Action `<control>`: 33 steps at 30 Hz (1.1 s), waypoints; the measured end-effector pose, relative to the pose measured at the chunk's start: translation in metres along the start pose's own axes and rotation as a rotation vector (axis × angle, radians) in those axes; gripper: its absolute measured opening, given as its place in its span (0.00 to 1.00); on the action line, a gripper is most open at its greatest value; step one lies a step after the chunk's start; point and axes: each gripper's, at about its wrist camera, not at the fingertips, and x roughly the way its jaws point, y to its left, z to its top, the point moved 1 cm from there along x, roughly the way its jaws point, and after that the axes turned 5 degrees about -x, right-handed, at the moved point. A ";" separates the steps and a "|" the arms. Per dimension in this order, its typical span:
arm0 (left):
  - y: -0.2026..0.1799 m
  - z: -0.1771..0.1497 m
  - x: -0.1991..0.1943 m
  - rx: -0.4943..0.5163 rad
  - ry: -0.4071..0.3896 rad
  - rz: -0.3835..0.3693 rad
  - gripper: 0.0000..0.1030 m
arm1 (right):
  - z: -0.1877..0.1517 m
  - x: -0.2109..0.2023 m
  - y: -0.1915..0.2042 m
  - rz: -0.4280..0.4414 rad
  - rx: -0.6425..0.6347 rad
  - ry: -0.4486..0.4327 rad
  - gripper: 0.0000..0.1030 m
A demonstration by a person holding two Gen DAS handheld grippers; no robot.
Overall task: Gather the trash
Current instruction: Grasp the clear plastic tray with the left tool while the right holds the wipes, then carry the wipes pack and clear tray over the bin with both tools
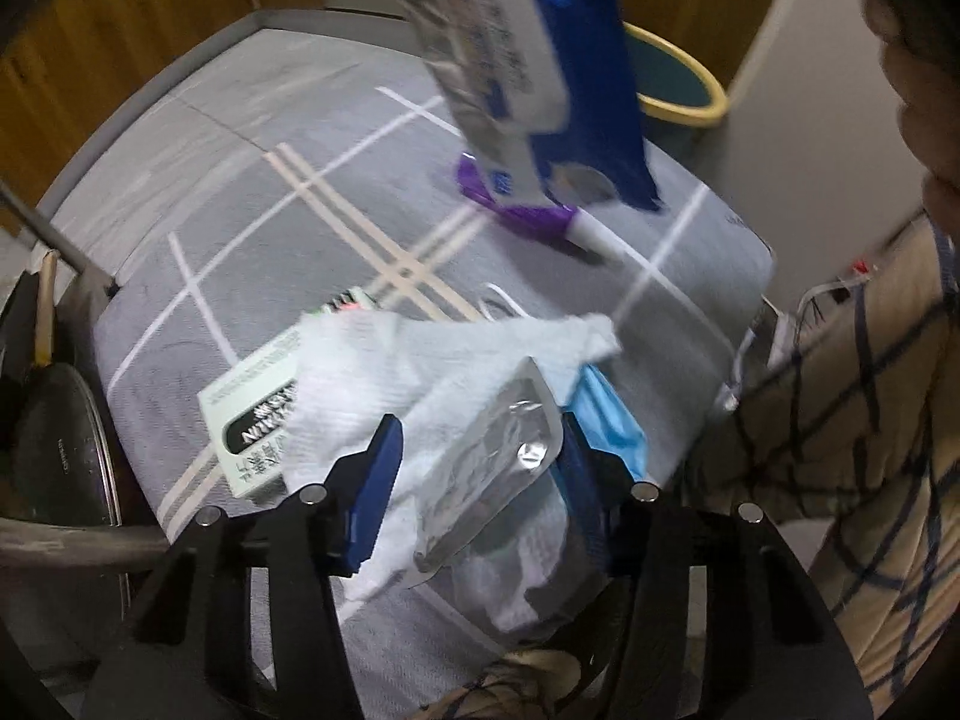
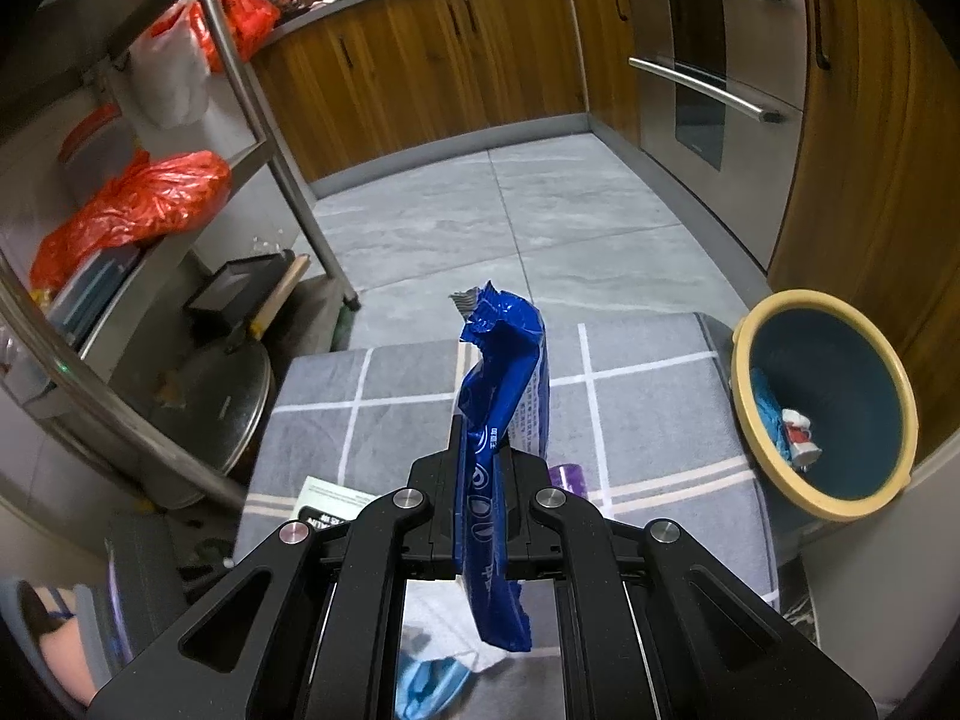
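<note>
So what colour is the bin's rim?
Pale yellow rim, teal bin inside; clearest in the right wrist view.

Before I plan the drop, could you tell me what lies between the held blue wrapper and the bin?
In the right wrist view, only bare checked cloth lies between the blue wrapper and the bin.

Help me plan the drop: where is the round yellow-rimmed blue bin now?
The yellow-rimmed blue bin sits on the floor at right in the right wrist view, beside the grey checked cushion.
</note>
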 end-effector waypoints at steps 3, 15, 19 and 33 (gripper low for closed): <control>0.009 0.006 0.007 -0.029 0.006 0.018 0.35 | 0.000 0.000 0.001 -0.002 -0.001 0.000 0.07; 0.013 0.013 -0.006 -0.066 -0.045 0.009 0.08 | 0.006 -0.009 -0.005 0.012 0.020 -0.030 0.07; 0.012 0.020 -0.029 -0.089 -0.131 -0.022 0.08 | 0.011 -0.019 -0.008 0.031 0.025 -0.057 0.07; 0.019 0.062 -0.069 -0.146 -0.317 -0.037 0.08 | 0.042 -0.057 -0.063 -0.052 0.080 -0.179 0.07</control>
